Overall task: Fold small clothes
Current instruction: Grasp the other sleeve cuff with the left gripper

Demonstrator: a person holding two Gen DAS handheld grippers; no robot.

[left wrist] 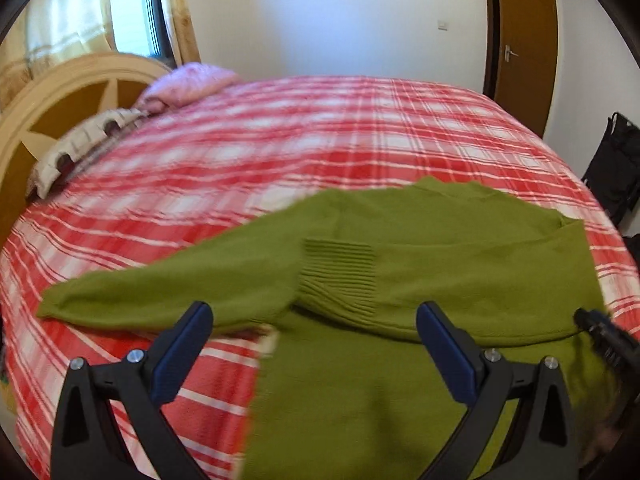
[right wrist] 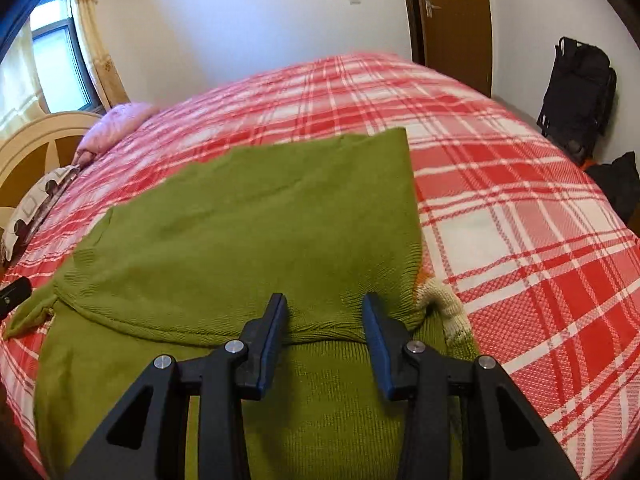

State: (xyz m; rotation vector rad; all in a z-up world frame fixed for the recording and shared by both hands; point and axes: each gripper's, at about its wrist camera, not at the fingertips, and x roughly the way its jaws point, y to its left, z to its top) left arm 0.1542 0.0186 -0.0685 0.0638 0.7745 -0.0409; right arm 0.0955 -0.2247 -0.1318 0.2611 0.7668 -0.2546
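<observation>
Partly folded and lying on the red plaid bed (right wrist: 520, 184): green knit sweater (right wrist: 260, 208), one sleeve crossing the chest, other sleeve (left wrist: 152, 292) still stretching out, left hand-held gripper (left wrist: 314, 320) gaping empty, right hand-held gripper (right wrist: 325, 312) hovering half-open, gripping nothing.

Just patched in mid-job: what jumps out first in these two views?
A green sweater lies partly folded on the red plaid bedspread, one sleeve stretching out left. Both grippers hover over its near edge with nothing between their jaws: the left gripper wide, the right gripper narrower.
</observation>
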